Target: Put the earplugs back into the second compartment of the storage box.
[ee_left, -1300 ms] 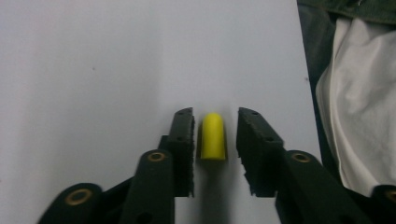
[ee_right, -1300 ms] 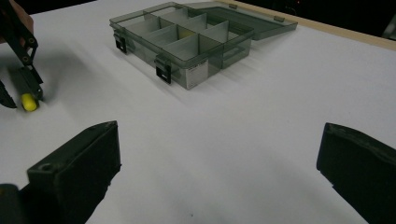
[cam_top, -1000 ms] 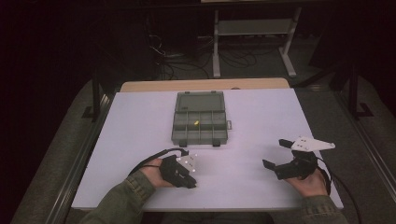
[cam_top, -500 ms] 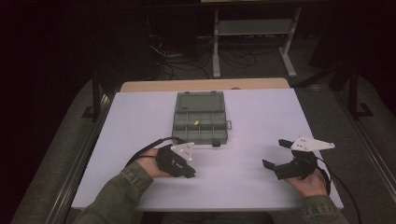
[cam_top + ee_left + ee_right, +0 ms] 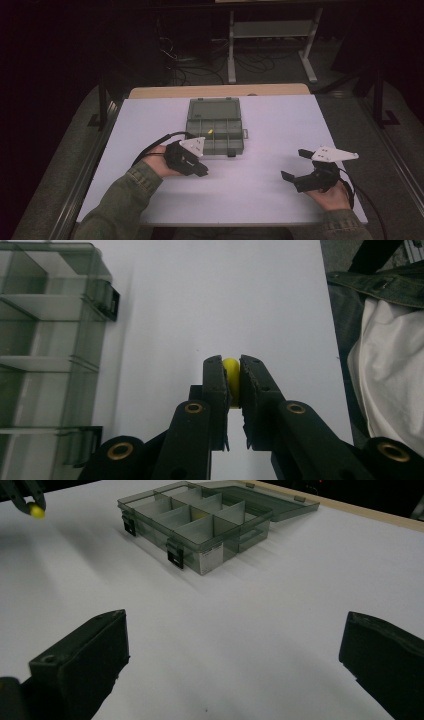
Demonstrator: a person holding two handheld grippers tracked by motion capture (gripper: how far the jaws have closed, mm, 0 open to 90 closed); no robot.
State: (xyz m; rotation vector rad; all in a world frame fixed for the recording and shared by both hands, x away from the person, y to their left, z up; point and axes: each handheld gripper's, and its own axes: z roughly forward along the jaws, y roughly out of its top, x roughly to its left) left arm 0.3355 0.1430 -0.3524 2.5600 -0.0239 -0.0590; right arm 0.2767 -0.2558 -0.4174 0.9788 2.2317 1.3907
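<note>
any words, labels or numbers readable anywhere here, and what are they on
No text can be read in any view.
A pale label on the front wall of the clear compartment box in the right gripper view is too small and blurred to read.
The small yellow piece held in the left claw carries no marking that can be seen.

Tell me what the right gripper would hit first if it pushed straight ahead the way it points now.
Probably nothing soon. The right gripper, jaws wide open, points over bare white table. The clear compartment box lies ahead but a little left of its line, so it might be grazed or missed; depth is hard to judge.
</note>
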